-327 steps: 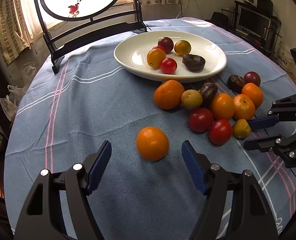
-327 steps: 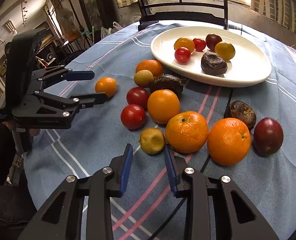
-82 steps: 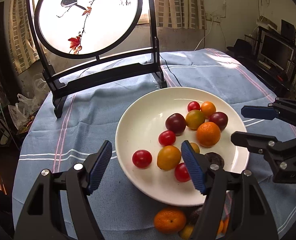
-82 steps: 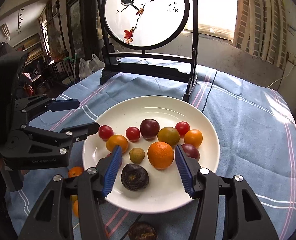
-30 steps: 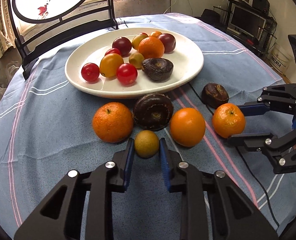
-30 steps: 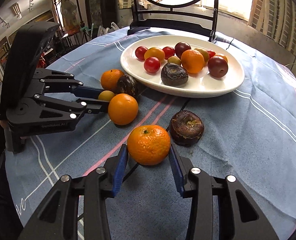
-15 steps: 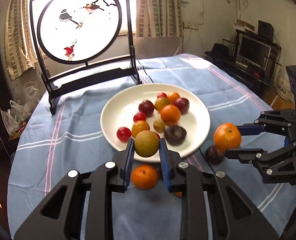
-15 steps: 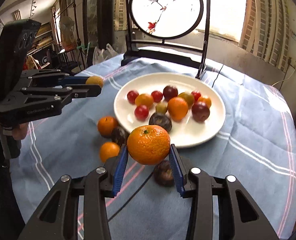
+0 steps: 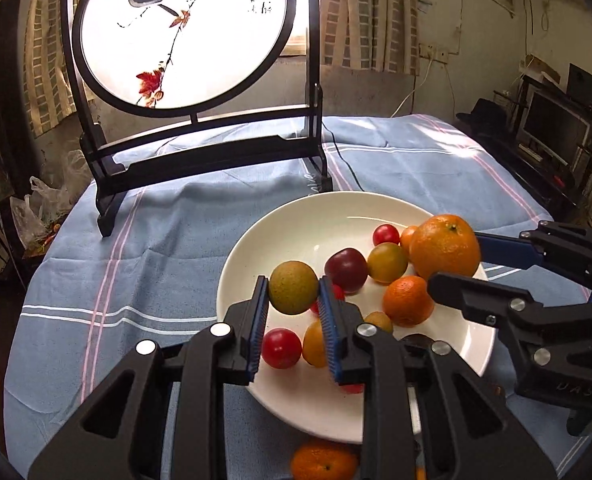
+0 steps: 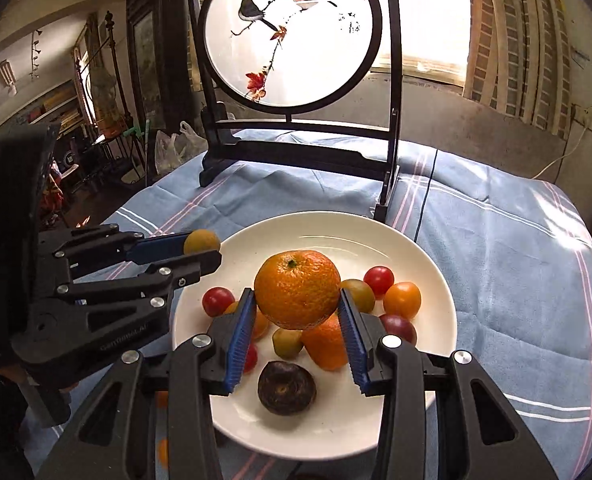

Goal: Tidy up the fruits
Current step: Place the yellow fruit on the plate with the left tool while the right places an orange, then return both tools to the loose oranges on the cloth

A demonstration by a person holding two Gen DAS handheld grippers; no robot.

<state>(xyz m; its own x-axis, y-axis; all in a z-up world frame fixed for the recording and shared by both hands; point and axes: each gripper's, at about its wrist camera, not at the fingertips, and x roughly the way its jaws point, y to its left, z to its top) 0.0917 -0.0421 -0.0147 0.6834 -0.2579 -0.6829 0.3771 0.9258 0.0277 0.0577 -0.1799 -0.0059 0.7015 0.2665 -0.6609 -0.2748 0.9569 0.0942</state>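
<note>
Blue striped tablecloth (image 9: 168, 264), round bird screen (image 9: 184, 32), curtained window (image 10: 508, 40)

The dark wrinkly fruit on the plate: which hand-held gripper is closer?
Right hand-held gripper, hanging just above the dark wrinkly fruit. Left hand-held gripper is off beside the plate's far rim.

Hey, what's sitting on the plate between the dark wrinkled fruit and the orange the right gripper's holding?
In the right wrist view, a small green-yellow fruit and another orange.

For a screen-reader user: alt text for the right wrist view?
The right gripper holds an orange mandarin above a white plate of small fruits, while the left gripper holds a yellow-green fruit over its rim.
</note>
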